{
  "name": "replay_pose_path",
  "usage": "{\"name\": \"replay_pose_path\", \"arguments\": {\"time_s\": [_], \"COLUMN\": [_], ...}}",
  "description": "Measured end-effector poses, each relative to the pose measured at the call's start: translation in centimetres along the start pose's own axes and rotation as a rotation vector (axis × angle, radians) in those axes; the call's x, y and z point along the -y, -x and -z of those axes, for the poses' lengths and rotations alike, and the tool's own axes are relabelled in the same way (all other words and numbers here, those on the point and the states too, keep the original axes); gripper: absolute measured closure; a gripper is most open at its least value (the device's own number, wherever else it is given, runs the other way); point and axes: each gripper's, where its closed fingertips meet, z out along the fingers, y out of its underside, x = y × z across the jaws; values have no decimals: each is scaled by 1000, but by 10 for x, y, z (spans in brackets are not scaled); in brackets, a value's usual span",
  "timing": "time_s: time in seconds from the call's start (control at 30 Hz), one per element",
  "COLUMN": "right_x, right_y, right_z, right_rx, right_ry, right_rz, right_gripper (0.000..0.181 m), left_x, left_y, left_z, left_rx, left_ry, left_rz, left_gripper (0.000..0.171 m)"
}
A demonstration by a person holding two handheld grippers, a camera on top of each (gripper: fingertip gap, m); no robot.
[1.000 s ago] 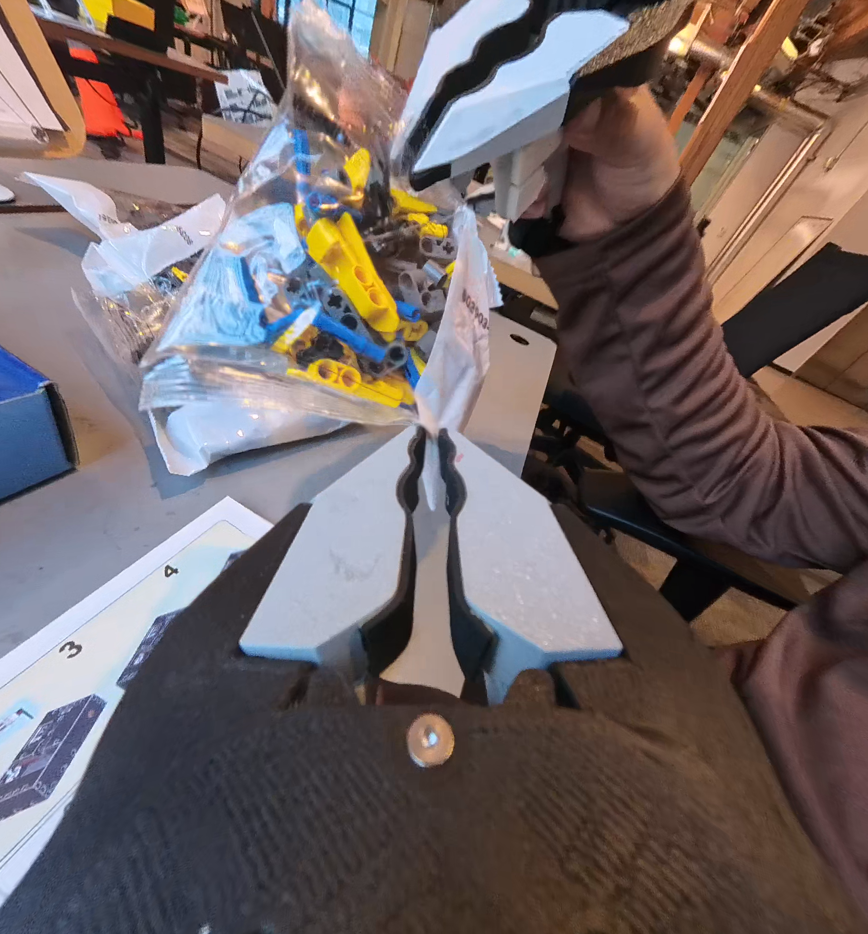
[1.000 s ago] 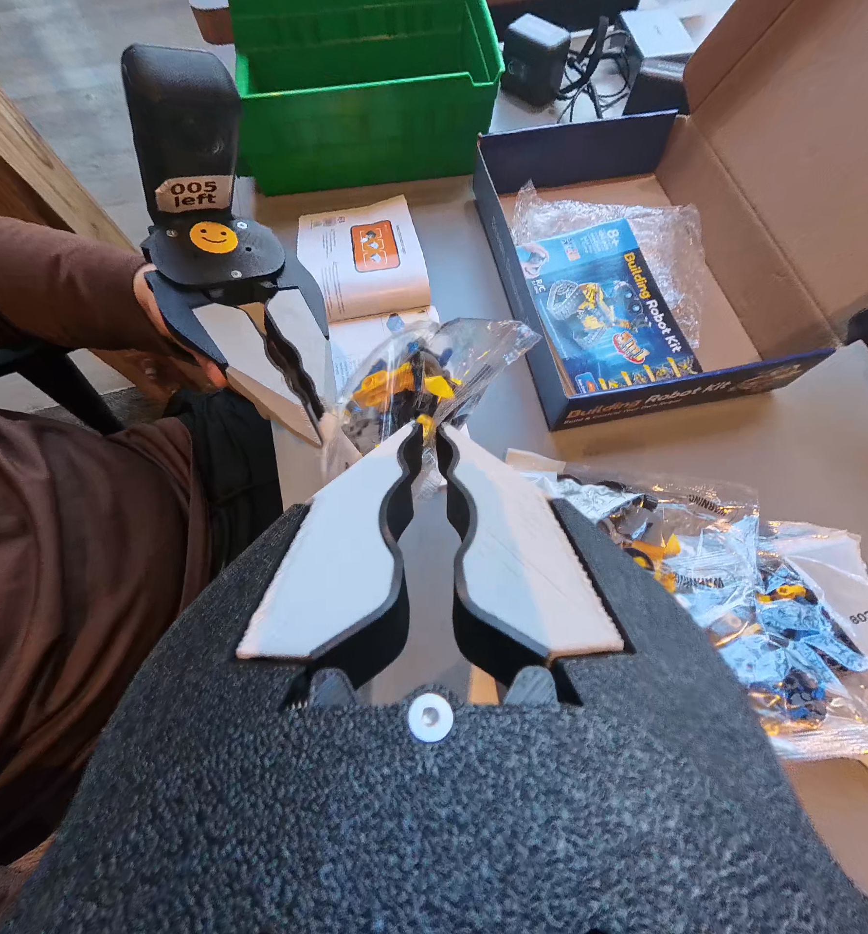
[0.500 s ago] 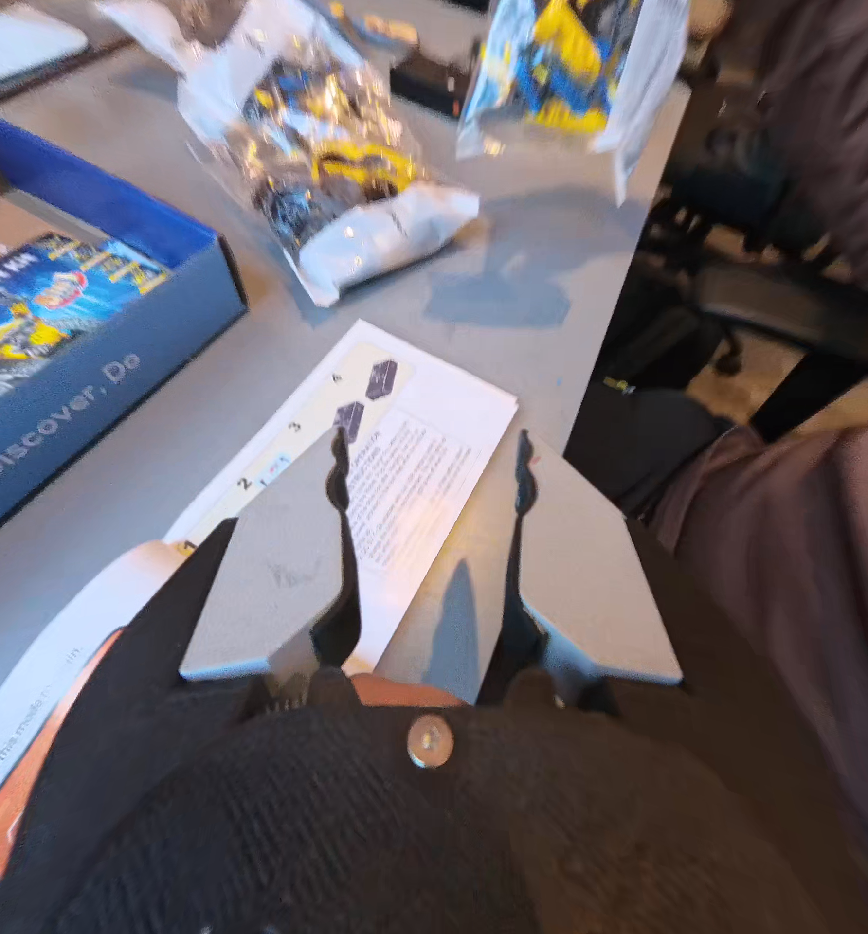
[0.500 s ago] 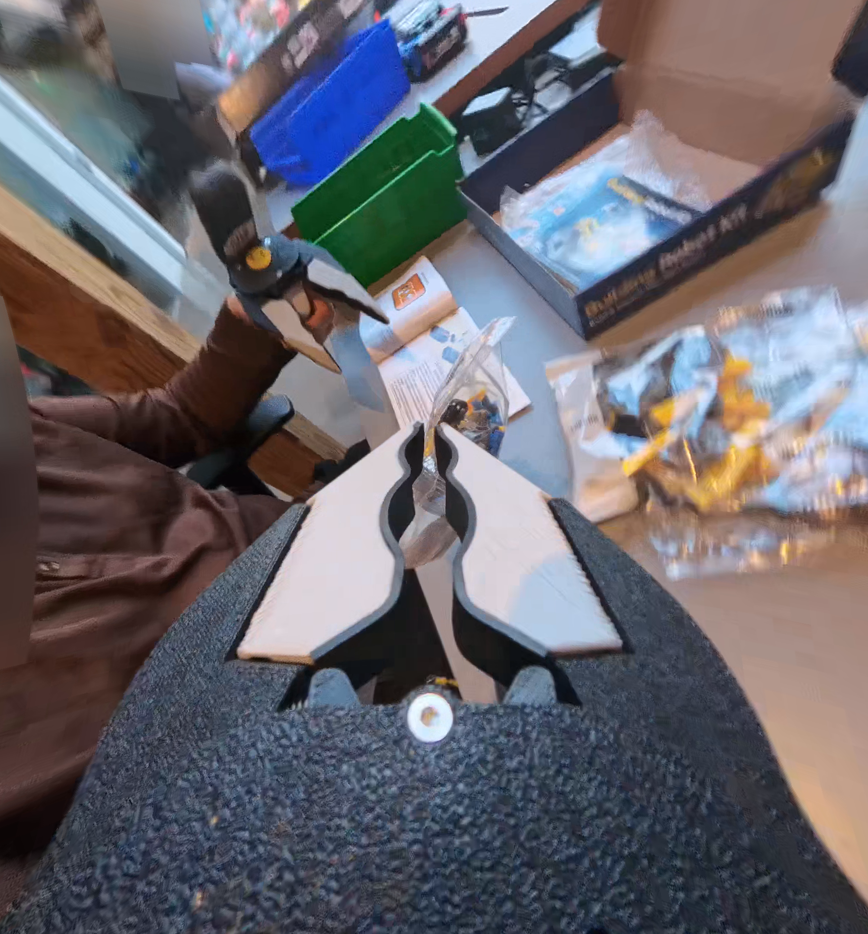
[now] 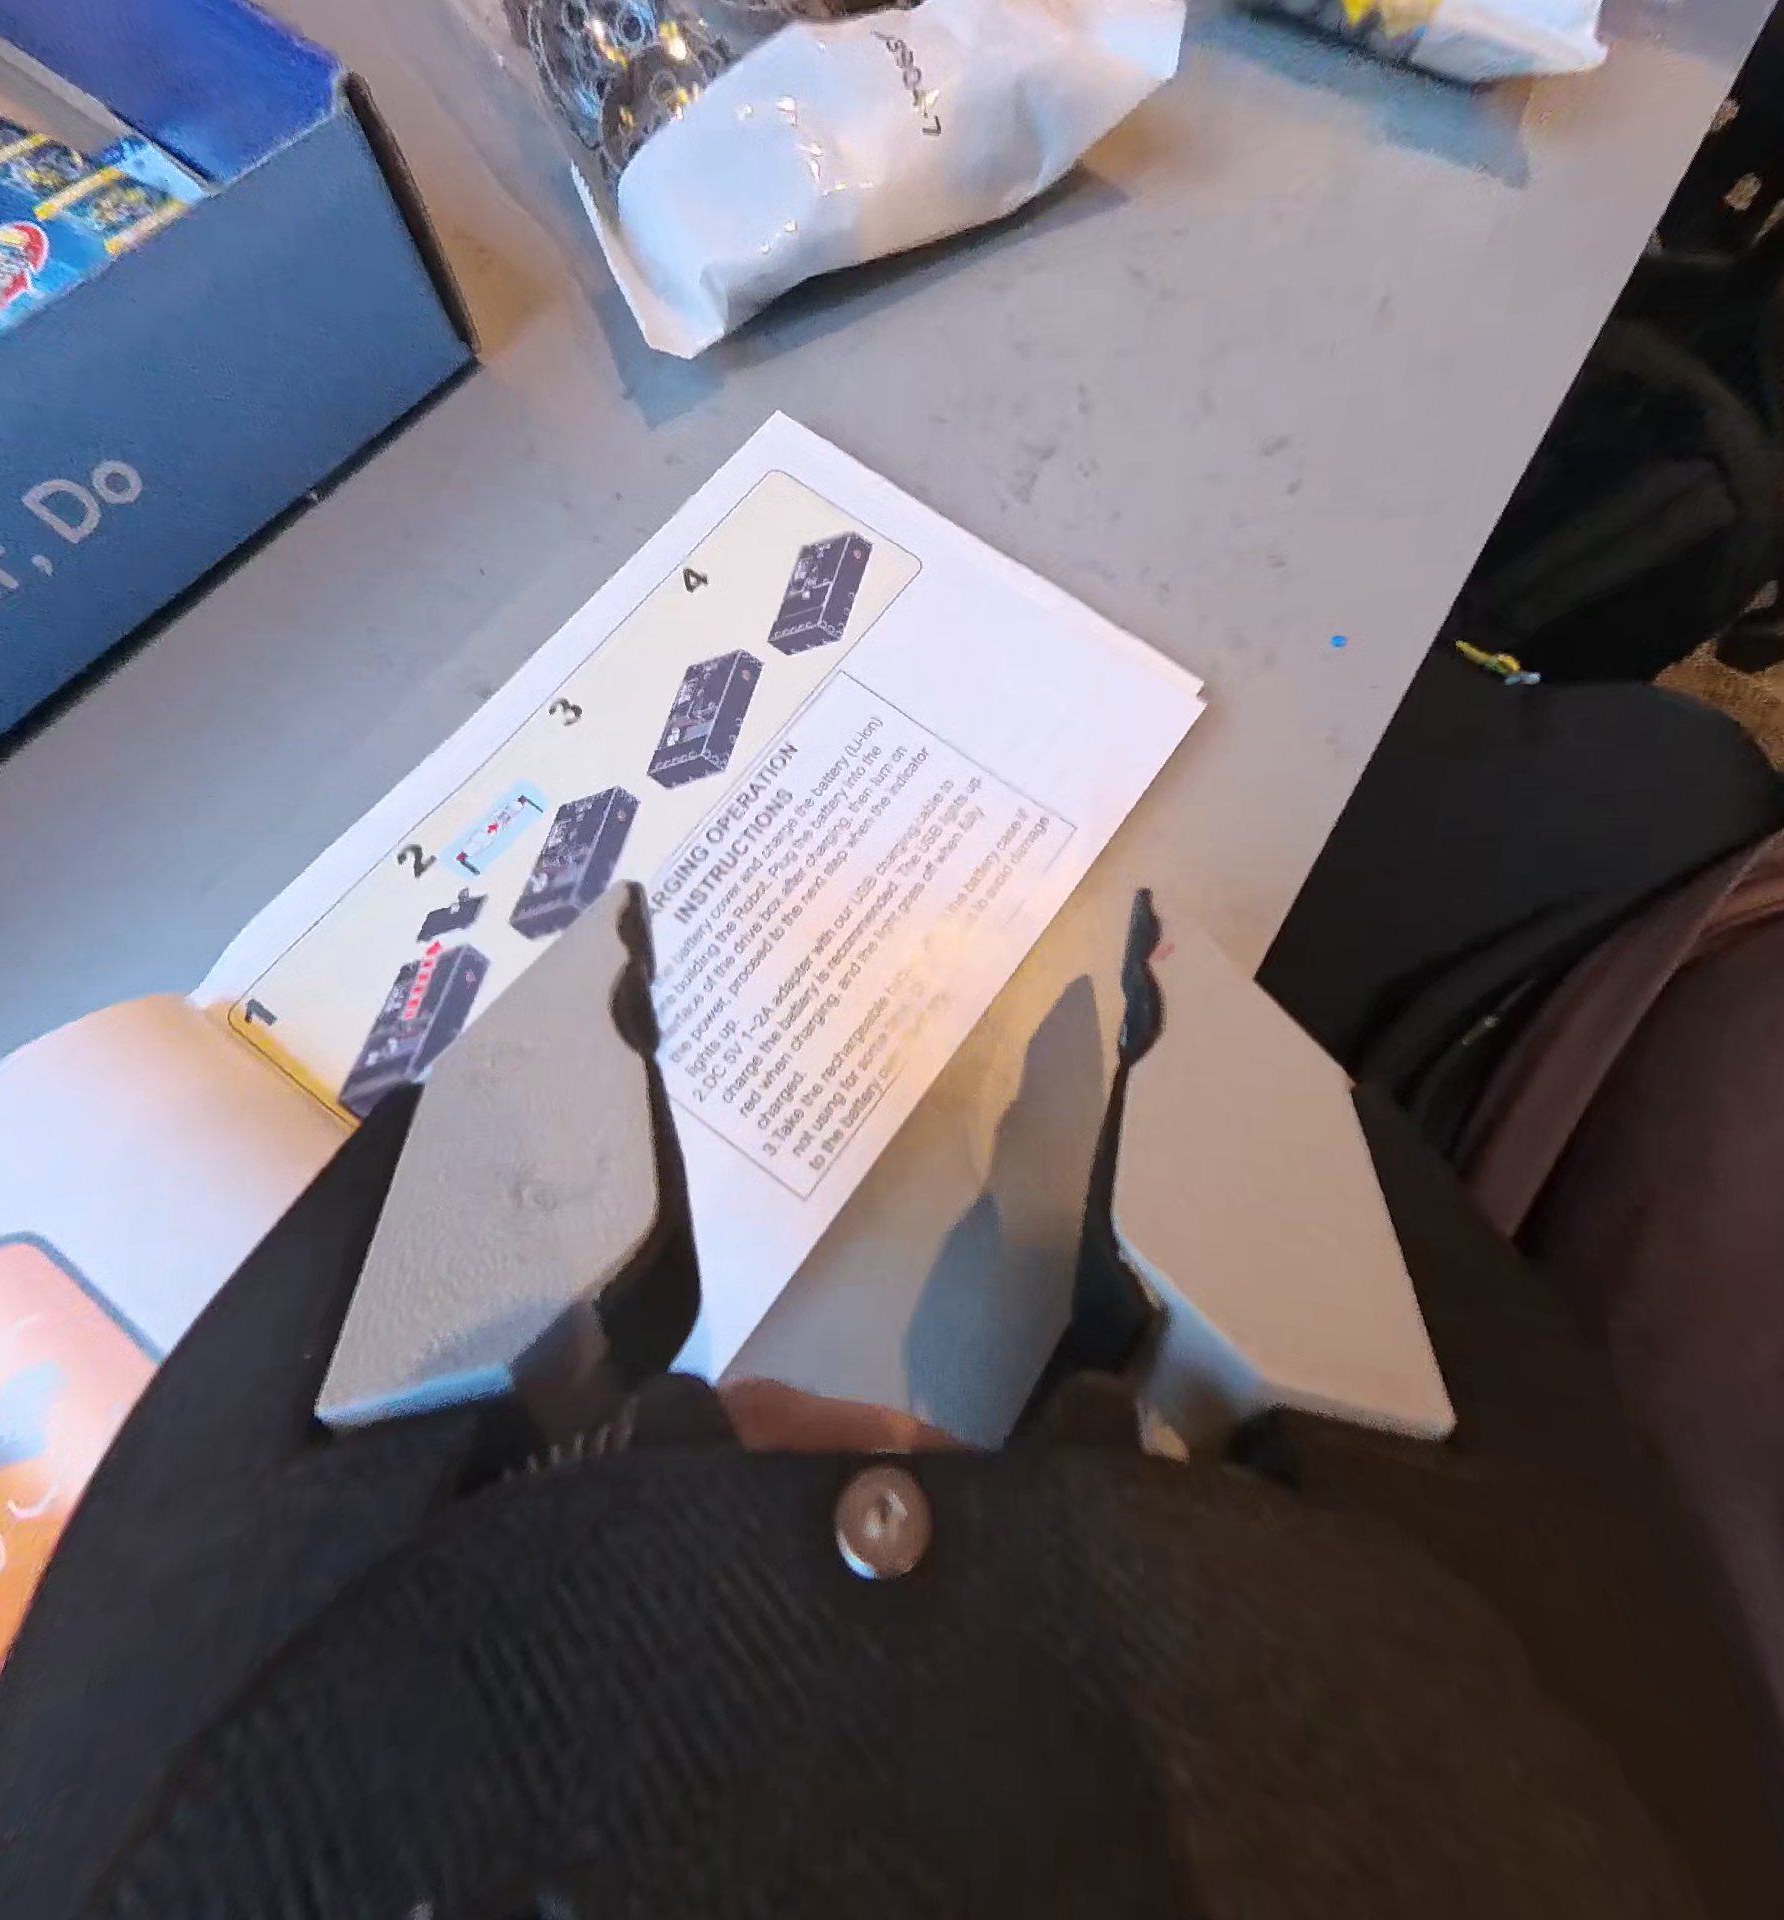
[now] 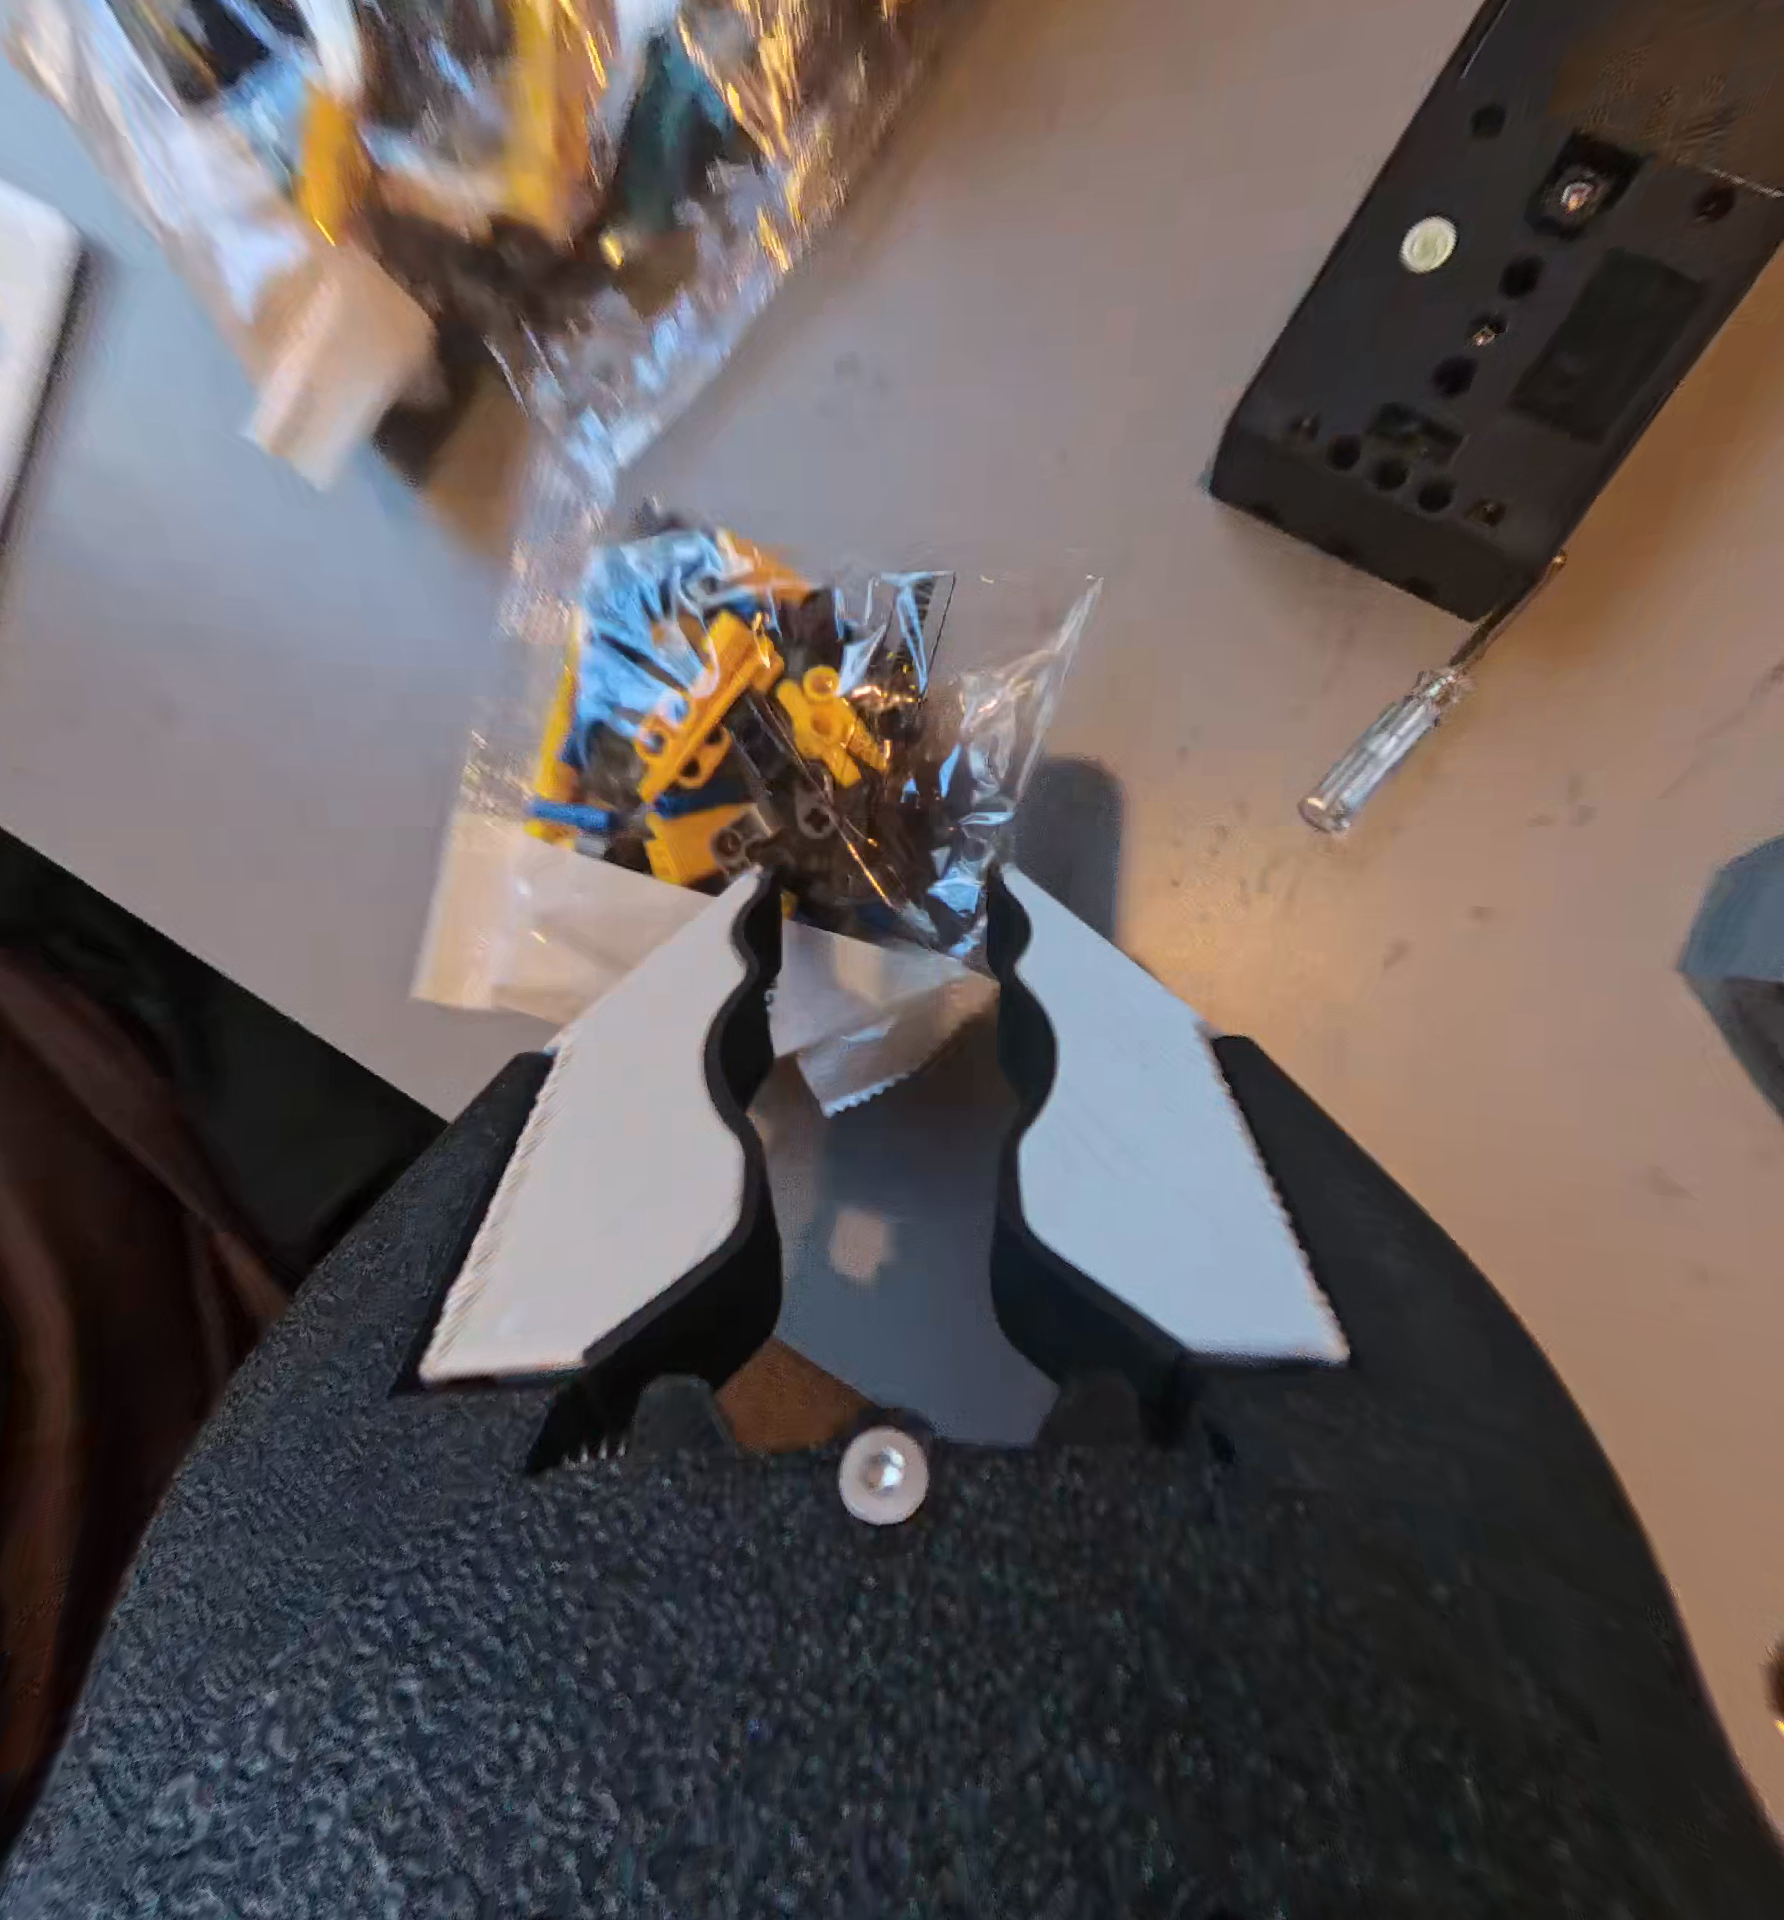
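Note:
My left gripper (image 5: 888, 904) is open wide and holds nothing. It hovers low over a white instruction sheet (image 5: 867, 675) on the grey table (image 5: 1179, 364). My right gripper (image 6: 880, 883) is open. A small clear bag of yellow, blue and black building parts (image 6: 753, 727) lies on the table just beyond its fingertips. The bag's white end reaches in between the fingers (image 6: 1106, 1091), which do not press on it.
A blue cardboard box (image 5: 192, 395) stands at the left, and a bigger parts bag (image 5: 867, 135) lies behind the sheet. In the right wrist view are a blurred bag (image 6: 514, 187), a black block with holes (image 6: 1490, 312), a small screwdriver (image 6: 1387, 738) and a grey piece (image 6: 1781, 956). The table edge runs near the person's lap. The left gripper's tips are roughly 40 cm from the right gripper's.
Both grippers held the small bag up between them. The left let go first and swung down over the sheet. The right lowered the bag to the table and opened.

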Motion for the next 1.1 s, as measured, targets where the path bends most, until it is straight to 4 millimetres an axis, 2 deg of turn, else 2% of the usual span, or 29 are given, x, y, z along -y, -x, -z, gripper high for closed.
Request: {"name": "replay_pose_path", "arguments": {"time_s": [0.03,0.1,0.23,0.3,0.4,0.43,0.53,0.57,0.63,0.73,0.83,0.87,0.93,0.97,1.03,1.1], "right_x": [-4,2,39,54,63,65,65,63,64,71,79,80,77,76,76,78], "right_y": [-3,-7,-1,22,63,75,134,141,140,137,125,125,131,132,135,140], "right_z": [-1,4,32,45,45,41,16,4,-17,-47,-72,-80,-93,-96,-95,-86], "right_rx": [-52,-152,-236,-188,-100,-73,116,114,49,21,-73,-70,-16,-10,10,45], "right_ry": [28,-1,-208,-299,-346,-360,-394,-380,-360,-318,-258,-233,-177,-156,-140,-147], "right_rz": [36,82,72,108,188,206,270,287,305,281,334,345,369,383,408,411], "right_gripper": [140,140,133,131,131,130,128,131,131,112,115,123,149,154,164,174], "left_x": [-5,-14,-21,-22,-24,-25,-25,-25,-25,-25,-19,-15,-1,7,23,41], "left_y": [1,5,11,13,14,15,13,13,11,10,6,4,-1,-4,-7,0], "left_z": [-2,-6,-7,-5,-4,-3,-3,-4,-4,-4,-3,-2,-1,-2,-9,-20], "left_rx": [0,21,66,87,80,76,61,64,71,77,71,73,56,40,4,42], "left_ry": [15,39,69,69,72,74,65,65,67,63,45,28,-17,-42,-70,-80], "left_rz": [2,6,-16,-34,-22,-14,0,-2,-16,-18,-19,-25,-27,-22,-17,-55], "left_gripper": [83,84,84,84,85,85,86,86,87,88,94,94,94,94,95,94]}}
